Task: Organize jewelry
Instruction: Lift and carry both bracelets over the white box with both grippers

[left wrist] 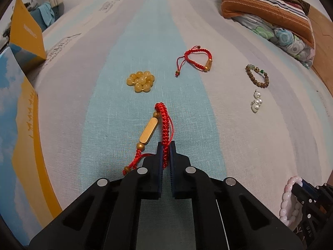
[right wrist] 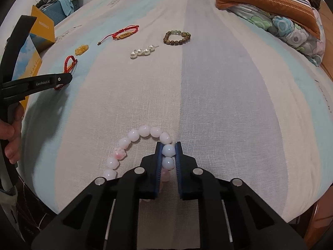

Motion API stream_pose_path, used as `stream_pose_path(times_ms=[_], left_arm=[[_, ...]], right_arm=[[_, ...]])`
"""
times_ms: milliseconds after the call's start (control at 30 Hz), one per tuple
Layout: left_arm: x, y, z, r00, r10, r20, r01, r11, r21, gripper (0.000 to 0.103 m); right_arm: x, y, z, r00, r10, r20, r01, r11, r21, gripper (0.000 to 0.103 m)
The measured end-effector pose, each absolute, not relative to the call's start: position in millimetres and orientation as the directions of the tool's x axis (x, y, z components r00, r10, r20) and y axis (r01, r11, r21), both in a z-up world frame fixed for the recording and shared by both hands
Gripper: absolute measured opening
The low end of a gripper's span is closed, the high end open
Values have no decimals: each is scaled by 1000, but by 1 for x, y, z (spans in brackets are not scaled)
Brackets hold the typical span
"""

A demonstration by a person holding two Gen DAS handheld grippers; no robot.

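Note:
My left gripper [left wrist: 166, 145] is shut on the braided cord of a red bracelet with a gold bar [left wrist: 164, 123], which lies on the striped bedsheet [left wrist: 208, 135]. My right gripper [right wrist: 168, 145] is shut on a pink bead bracelet [right wrist: 143, 131], its pads pressing two beads. Farther off lie a yellow bead bracelet [left wrist: 141, 81], a second red cord bracelet [left wrist: 197, 59], a brown wooden bead bracelet [left wrist: 257, 76] and a string of white pearls [left wrist: 256, 103]. The right gripper with the pink bracelet [left wrist: 289, 200] shows at the left view's lower right edge.
An orange and blue box [left wrist: 25, 37] and a sky-printed card [left wrist: 18, 135] stand along the left edge. Folded striped and floral bedding [left wrist: 270, 14] is piled at the back right. A hand [right wrist: 10, 133] holds the left gripper's handle. The bed's edge drops off close below.

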State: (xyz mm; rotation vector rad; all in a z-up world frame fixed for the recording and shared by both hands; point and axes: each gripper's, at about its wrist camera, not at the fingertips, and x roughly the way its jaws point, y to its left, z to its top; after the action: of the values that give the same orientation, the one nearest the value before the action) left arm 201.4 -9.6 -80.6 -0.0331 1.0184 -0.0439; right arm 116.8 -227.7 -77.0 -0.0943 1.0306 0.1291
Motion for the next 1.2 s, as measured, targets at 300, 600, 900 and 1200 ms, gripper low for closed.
stream_pose_path(times_ms=[300, 600, 900, 1200], left_arm=[[200, -9, -72, 531, -54, -845, 20, 998, -51, 5], [194, -9, -60, 549, -44, -835, 20, 999, -39, 5], [187, -5, -41, 569, -34, -822, 15, 999, -30, 5], [179, 0, -20, 589, -32, -808, 11, 999, -31, 5]], right_arm=[[115, -229, -72, 510, 68, -858, -147, 989, -9, 11], [113, -228, -62, 525, 72, -848, -144, 990, -5, 11], [112, -225, -44, 554, 82, -828, -143, 990, 2, 11], [115, -220, -15, 596, 95, -798, -145, 989, 9, 11]])
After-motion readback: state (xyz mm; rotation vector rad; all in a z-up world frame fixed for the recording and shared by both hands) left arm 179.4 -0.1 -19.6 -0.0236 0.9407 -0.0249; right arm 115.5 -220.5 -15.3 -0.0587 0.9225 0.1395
